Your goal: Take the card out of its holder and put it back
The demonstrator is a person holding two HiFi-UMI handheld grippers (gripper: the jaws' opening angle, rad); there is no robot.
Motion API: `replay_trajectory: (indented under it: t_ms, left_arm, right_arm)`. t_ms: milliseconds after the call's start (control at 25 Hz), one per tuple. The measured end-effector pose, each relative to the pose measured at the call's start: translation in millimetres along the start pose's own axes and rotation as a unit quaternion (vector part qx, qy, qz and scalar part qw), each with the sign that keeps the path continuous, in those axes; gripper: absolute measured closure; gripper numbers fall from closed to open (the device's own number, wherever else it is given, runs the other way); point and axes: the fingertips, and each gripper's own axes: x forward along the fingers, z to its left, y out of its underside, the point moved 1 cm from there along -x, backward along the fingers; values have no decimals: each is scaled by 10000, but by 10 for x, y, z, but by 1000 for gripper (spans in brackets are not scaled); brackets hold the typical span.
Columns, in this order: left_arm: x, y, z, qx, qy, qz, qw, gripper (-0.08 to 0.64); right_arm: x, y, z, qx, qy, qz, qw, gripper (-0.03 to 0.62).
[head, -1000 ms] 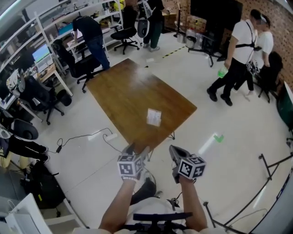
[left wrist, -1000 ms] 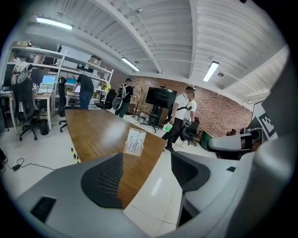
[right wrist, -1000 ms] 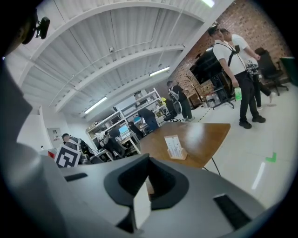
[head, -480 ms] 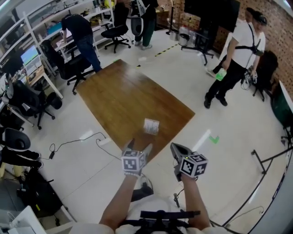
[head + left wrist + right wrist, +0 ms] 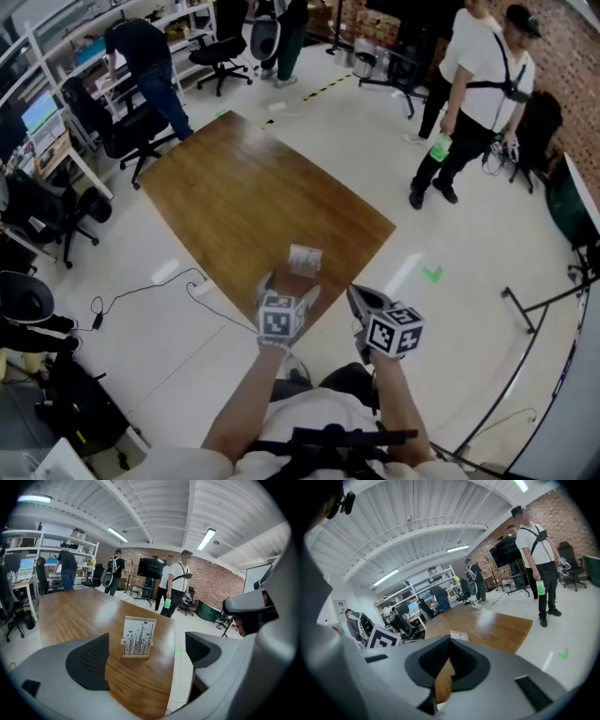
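Observation:
A white card printed with black stems and butterflies stands upright in a small wooden holder near the near corner of the brown wooden table. In the head view the card is just beyond my left gripper. My left gripper is open; its jaws have just been opening, and nothing is between them. The card stands a short way ahead of the tips. My right gripper hangs off the table's corner, to the right. Its pads meet, holding nothing, and the card shows beyond them.
A person in a white shirt holding a green bottle stands on the floor past the table's right side. Office chairs and shelving with another person line the far left. A cable lies on the floor to the left.
Both grippers have moved forward towards the table's near corner. The left one now reaches over the edge close to the card, and its jaws stand wider.

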Motion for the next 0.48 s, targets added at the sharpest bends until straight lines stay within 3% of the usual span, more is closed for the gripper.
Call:
replay_trajectory:
  t_ms: [280,480]
  left_arm:
    - [335,-94,25,219,-304,-40,9993,23]
    - [523,-73,89,413,-776,55,9961,25]
  right_arm:
    - [148,-1,-156,-22,-164,242,9996,586]
    - [226,-120,-281,-158,-322,431,9984,586]
